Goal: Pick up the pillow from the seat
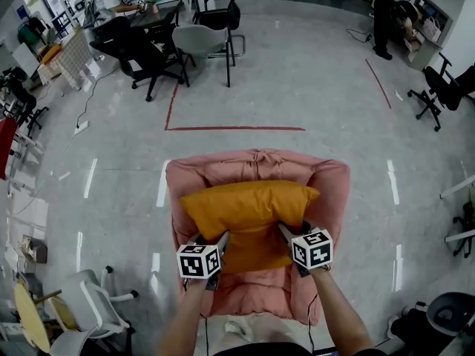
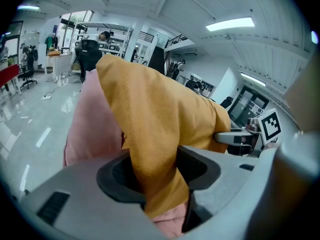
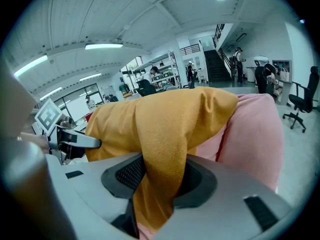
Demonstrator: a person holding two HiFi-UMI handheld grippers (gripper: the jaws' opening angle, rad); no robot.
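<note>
An orange pillow [image 1: 249, 210] lies across the seat of a pink armchair [image 1: 334, 184], leaning against its back. My left gripper [image 1: 221, 240] is shut on the pillow's front left corner. My right gripper [image 1: 286, 233] is shut on the front right corner. In the left gripper view, a fold of the pillow [image 2: 150, 109] is pinched between the jaws of the left gripper [image 2: 155, 176], with the pink armchair [image 2: 95, 129] behind. The right gripper view shows the same thing: pillow cloth [image 3: 160, 119] is squeezed between the dark pads of the right gripper [image 3: 160, 176], beside the armchair's arm [image 3: 250, 139].
The armchair stands on a glossy grey floor with red tape lines [image 1: 237, 128]. Office chairs [image 1: 204, 39] and desks stand far behind it. A white chair [image 1: 93, 302] is at the lower left, and more chairs [image 1: 441, 87] are at the right edge.
</note>
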